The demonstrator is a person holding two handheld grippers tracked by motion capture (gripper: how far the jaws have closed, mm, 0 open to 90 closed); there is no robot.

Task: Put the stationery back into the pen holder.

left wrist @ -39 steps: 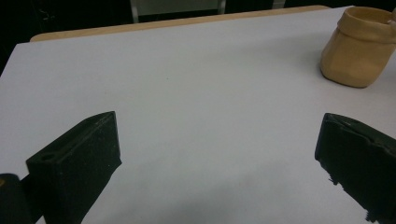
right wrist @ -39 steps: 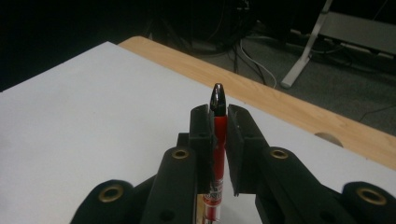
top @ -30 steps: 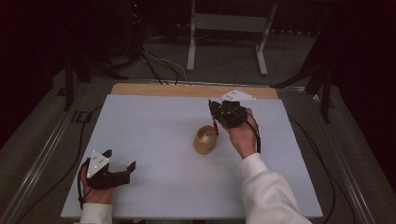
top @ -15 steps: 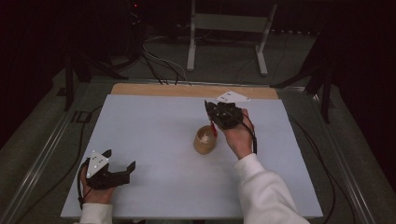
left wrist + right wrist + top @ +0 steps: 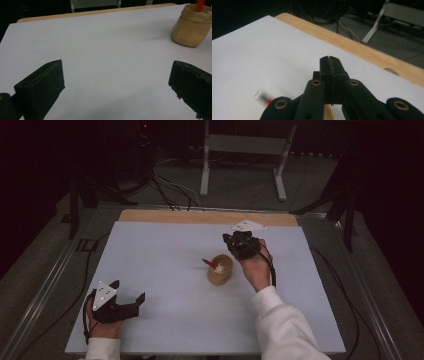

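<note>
Near the desk's front left corner, the left gripper [image 5: 131, 298] rests low over the pale grey-white desk [image 5: 160, 255], held by the person's left hand [image 5: 102, 327]; its two black fingers [image 5: 40, 87] stand wide apart with only bare desk surface between them, holding nothing. A grey three-cornered plate [image 5: 104, 293] sits on top of it. Farther in, a little right of the desk's middle, stands a small tan cup-shaped holder with a rolled rim [image 5: 220, 269], upright on the desk, with a red-and-white stick-like object [image 5: 210, 264] leaning out of its top toward the left; what that object is cannot be told. Just beyond and to the right of the holder, the right gripper [image 5: 231, 241] is held above the desk by the right hand [image 5: 256, 267] in a white sleeve [image 5: 285, 330]; its fingers [image 5: 325, 67] are pressed together with nothing visible between them. At the far edge runs a light wooden strip [image 5: 200, 216], and a white paper piece [image 5: 248, 225] lies near the far right side.
</note>
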